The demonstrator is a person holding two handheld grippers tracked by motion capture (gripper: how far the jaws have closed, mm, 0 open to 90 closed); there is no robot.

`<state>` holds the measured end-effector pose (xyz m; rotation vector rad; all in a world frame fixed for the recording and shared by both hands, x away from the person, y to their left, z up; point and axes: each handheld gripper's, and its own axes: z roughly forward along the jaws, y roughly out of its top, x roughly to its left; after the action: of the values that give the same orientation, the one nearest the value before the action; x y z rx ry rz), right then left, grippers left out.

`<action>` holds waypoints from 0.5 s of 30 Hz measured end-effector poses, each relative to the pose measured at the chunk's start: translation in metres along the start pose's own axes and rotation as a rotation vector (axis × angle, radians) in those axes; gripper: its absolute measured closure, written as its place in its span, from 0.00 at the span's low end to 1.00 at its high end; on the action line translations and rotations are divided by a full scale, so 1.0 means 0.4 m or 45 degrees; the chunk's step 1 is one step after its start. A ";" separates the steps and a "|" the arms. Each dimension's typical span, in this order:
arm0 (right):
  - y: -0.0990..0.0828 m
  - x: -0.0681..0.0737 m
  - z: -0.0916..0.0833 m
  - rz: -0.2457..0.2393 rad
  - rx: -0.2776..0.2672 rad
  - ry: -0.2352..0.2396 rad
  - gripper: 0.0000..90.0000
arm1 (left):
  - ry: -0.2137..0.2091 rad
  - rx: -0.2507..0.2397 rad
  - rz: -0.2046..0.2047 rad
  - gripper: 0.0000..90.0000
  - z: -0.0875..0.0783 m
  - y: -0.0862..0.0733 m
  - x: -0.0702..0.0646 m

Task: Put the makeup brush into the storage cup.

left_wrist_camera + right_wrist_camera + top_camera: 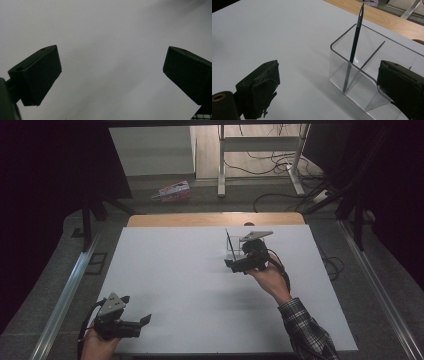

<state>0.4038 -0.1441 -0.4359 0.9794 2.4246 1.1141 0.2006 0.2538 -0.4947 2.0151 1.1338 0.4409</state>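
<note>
A clear plastic holder (337, 67) with an inner divider stands on the white board (175, 280), right of centre toward the far side. A thin dark pen (355, 42) stands in its left compartment and leans on the rim. My right gripper (327, 82) is open just in front of the holder (234, 251). Its right jaw is close to the holder's near wall, and no pad presses on anything. In the high view the pen (229, 240) rises above the right gripper (231, 265). At the board's near left corner, my left gripper (136, 309) is open over bare white surface, nothing between the jaws of the left gripper (111, 62).
The white board lies on a wooden table whose far edge (215, 219) shows beyond it. Metal rails (65, 295) run along both sides. On the floor behind are cables, a desk frame (260, 145) and a colourful box (172, 191).
</note>
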 end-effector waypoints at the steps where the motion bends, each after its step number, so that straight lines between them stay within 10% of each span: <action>1: -0.002 0.000 -0.002 0.001 0.000 -0.002 0.05 | -0.001 -0.001 -0.001 0.03 0.000 0.000 0.000; 15: -0.033 0.012 -0.016 -0.017 0.007 0.011 0.04 | -0.001 -0.001 0.000 0.03 0.000 0.000 0.000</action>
<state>0.3909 -0.1507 -0.4417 0.9603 2.4390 1.1096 0.2006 0.2539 -0.4945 2.0143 1.1332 0.4399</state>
